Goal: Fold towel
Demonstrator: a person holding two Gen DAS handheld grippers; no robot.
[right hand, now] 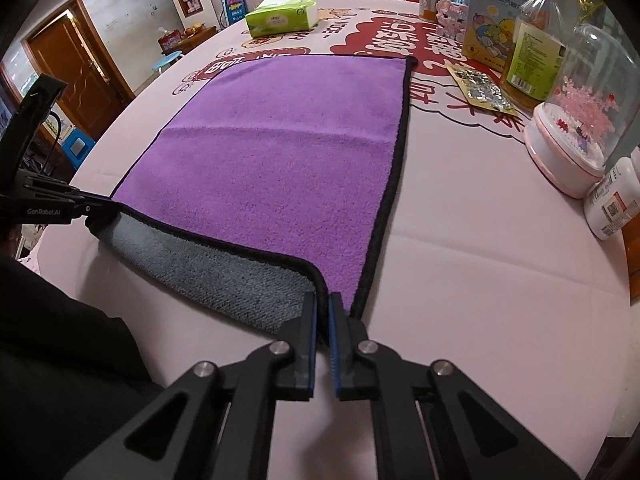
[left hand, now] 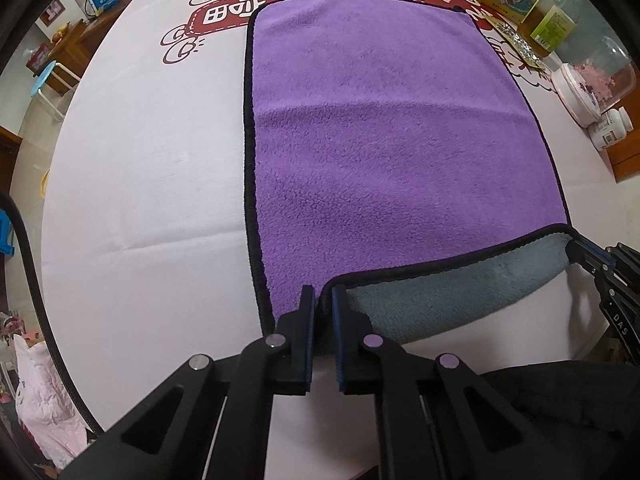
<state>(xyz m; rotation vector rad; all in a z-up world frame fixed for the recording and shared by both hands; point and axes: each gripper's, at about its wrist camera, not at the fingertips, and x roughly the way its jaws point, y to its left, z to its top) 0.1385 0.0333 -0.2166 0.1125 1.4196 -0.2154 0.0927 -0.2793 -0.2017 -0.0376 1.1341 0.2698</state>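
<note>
A purple towel [left hand: 392, 120] with a black hem and a grey underside lies flat on the white tablecloth; it also shows in the right wrist view [right hand: 272, 152]. Its near edge is lifted off the table, so the grey underside [left hand: 440, 300] shows. My left gripper [left hand: 323, 300] is shut on the towel's near left corner. My right gripper [right hand: 324, 308] is shut on the near right corner. The right gripper shows at the right edge of the left wrist view [left hand: 580, 252], and the left gripper at the left edge of the right wrist view [right hand: 92, 210].
To the right of the towel stand a pink-based glass dome [right hand: 576, 120], a white pill bottle [right hand: 612, 204], a yellow-labelled bottle [right hand: 532, 52], a picture box [right hand: 488, 16] and a foil packet [right hand: 480, 88]. A green tissue pack [right hand: 280, 16] lies at the far side.
</note>
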